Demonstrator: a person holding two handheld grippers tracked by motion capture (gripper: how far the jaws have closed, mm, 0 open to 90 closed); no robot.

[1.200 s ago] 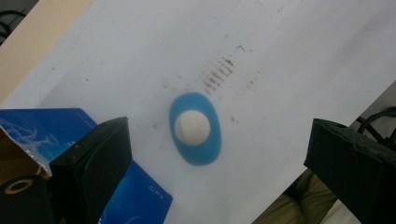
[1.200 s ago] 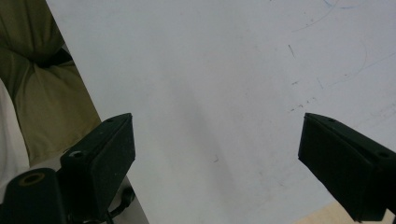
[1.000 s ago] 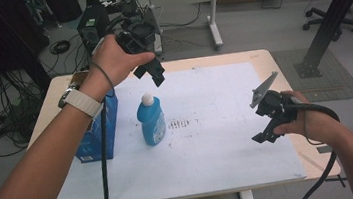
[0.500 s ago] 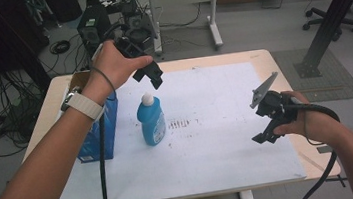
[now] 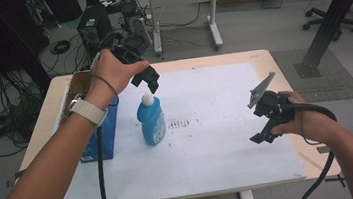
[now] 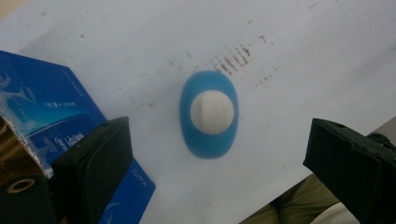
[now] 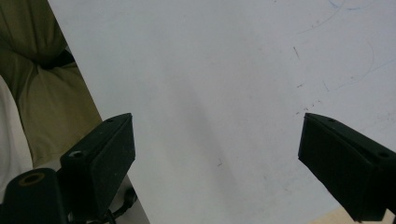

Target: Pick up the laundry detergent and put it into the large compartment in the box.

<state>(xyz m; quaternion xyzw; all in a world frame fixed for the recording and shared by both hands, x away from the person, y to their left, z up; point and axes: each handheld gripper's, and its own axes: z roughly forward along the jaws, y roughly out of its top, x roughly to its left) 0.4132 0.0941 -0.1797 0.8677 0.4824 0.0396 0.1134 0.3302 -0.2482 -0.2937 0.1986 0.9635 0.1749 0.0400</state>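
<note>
With left tongs point(image 5: 151, 83) open right above the blue detergent bottle point(image 5: 151, 120), drop straight, straddle the white cap point(image 6: 212, 112), then close. Right tongs point(image 5: 263, 120) open, idle.

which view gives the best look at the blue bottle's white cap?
The left gripper view: it looks straight down on the blue plastic bottle's round white cap, centred between the open left gripper jaws. The high view shows the cap small, from the side, just below that gripper.

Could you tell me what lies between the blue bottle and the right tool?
Bare white table cover with a patch of dark smudges, seen in the high view between the blue bottle and right tool.
</note>
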